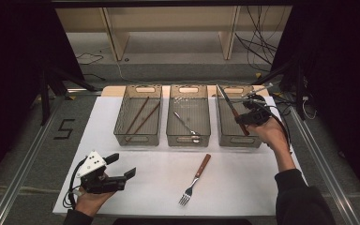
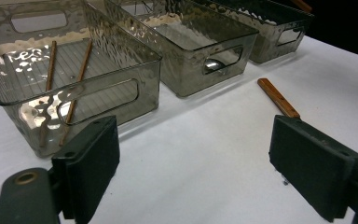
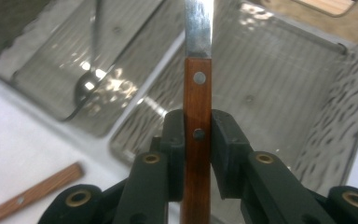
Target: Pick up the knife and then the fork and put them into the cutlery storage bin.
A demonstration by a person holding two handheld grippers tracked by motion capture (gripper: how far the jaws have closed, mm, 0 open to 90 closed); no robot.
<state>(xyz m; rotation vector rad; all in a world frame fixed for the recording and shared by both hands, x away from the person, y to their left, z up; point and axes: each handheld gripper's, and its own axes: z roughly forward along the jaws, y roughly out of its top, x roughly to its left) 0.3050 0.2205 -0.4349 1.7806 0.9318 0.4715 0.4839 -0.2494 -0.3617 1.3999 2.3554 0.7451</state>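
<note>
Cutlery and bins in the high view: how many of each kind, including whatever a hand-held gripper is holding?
Clear bins: 3
Chopsticks: 2, in the left bin
Spoon: 1, in the middle bin
Fork: 1, on the table
Knife: 1, clamped in the right hand-held gripper over the right bin
Total: 8

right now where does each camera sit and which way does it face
High view: above the person's side, looking forward and down on the white table; both forearms and tools enter from below.
Left gripper view: rides the open left tool, low over the table, facing three smoky clear plastic bins.
Right gripper view: rides the right tool, looking down its wooden-handled knife into a bin.
Shared: the wooden-handled fork, bins.
</note>
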